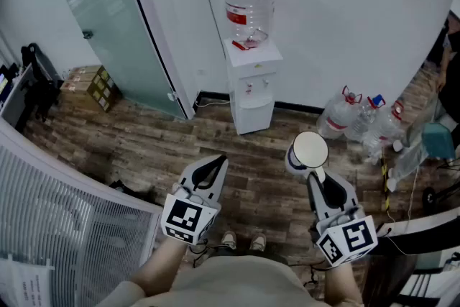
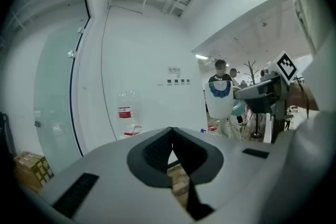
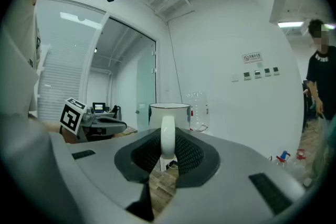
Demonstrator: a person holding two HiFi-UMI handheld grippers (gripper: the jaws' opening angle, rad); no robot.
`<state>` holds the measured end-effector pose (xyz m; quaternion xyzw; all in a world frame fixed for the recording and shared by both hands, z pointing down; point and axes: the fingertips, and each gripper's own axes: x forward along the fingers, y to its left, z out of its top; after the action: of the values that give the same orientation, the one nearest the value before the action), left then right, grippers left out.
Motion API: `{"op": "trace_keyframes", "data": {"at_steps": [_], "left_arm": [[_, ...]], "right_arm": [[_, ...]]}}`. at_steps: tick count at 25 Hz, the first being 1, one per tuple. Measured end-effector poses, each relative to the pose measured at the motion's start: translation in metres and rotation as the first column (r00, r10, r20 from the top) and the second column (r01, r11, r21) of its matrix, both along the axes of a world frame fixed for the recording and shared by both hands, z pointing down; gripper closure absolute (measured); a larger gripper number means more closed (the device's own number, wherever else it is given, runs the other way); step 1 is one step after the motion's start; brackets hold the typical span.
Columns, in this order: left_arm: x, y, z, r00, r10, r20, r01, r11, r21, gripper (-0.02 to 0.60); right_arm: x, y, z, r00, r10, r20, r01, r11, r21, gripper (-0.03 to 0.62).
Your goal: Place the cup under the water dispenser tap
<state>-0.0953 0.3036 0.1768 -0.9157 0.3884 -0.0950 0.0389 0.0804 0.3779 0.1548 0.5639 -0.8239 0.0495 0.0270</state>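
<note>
Two grey handheld grippers, a beige top

The left gripper (image 1: 216, 163) and right gripper (image 1: 317, 176) were smooth light-grey shells with dark-rimmed, wedge-shaped jaw mouths lined by black ribbed pads (image 2: 155, 152) and small black rectangular insets (image 2: 76, 194) on the housing. The left cube (image 1: 185, 218) and right cube (image 1: 350, 239) were white with black square markers. The person wore a beige top (image 1: 237, 285) and pale shoes (image 1: 243, 241).
</note>
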Motion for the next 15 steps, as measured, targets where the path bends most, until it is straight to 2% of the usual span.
{"op": "trace_keyframes", "data": {"at_steps": [15], "left_arm": [[0.008, -0.006, 0.014, 1.0, -0.014, 0.021, 0.014, 1.0, -0.013, 0.575]], "right_arm": [[0.0, -0.018, 0.015, 0.998, -0.054, -0.009, 0.054, 0.998, -0.02, 0.53]]}}
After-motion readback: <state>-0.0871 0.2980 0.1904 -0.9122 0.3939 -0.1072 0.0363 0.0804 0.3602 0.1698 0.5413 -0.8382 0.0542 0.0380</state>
